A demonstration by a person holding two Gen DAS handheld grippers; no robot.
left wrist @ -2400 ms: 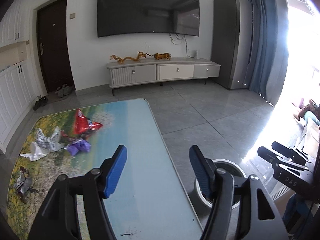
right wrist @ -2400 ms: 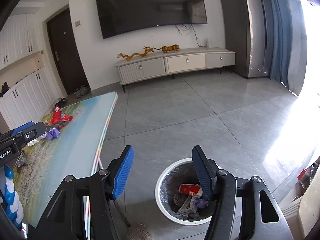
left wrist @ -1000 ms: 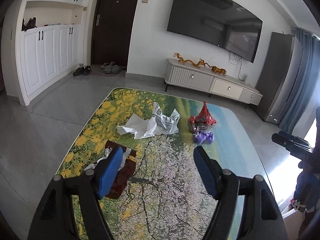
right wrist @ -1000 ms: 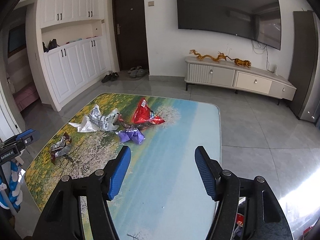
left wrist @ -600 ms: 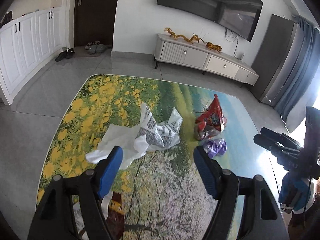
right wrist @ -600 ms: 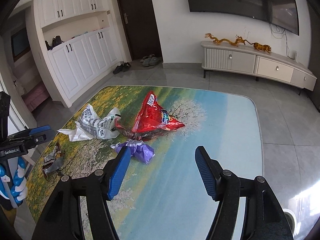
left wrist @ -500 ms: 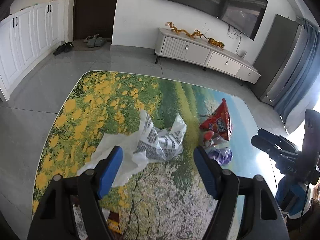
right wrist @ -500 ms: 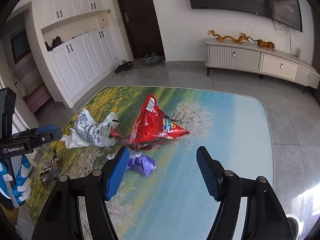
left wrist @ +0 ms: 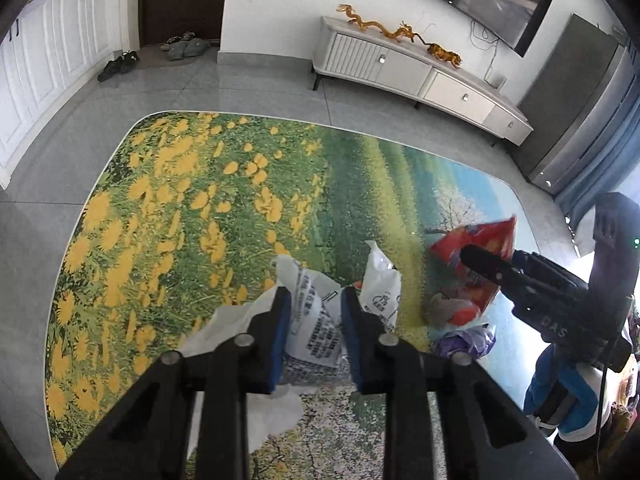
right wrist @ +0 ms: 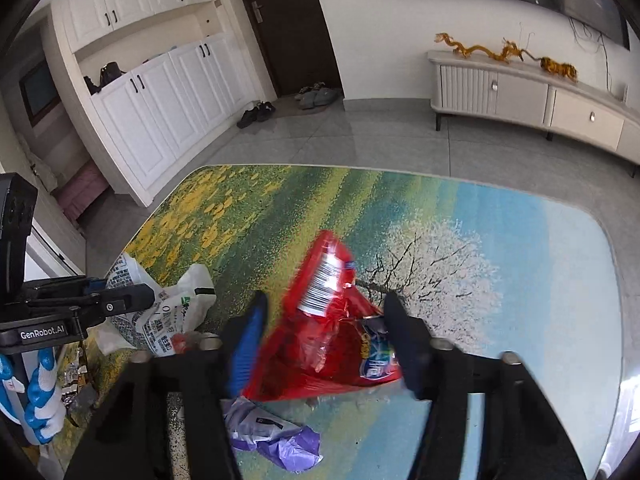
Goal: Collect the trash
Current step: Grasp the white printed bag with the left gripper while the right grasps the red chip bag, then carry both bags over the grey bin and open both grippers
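Both grippers have swung away from the bin and dropped over the table (left wrist: 120,184) since the earlier frames. Taking the red snack bag (right wrist: 320,336) as my landmark: to its left, my left gripper (left wrist: 314,336) straddles the white printed bag (left wrist: 316,320), jaws closing with the plastic bunched between them, pads not clearly pressing yet. On the landmark itself, my right gripper (right wrist: 320,340) brackets the crumpled foil, jaws also closing. I angle both steeply down to pinch the raised folds. Just beneath the red bag lies a purple wrapper (right wrist: 276,440), untouched.
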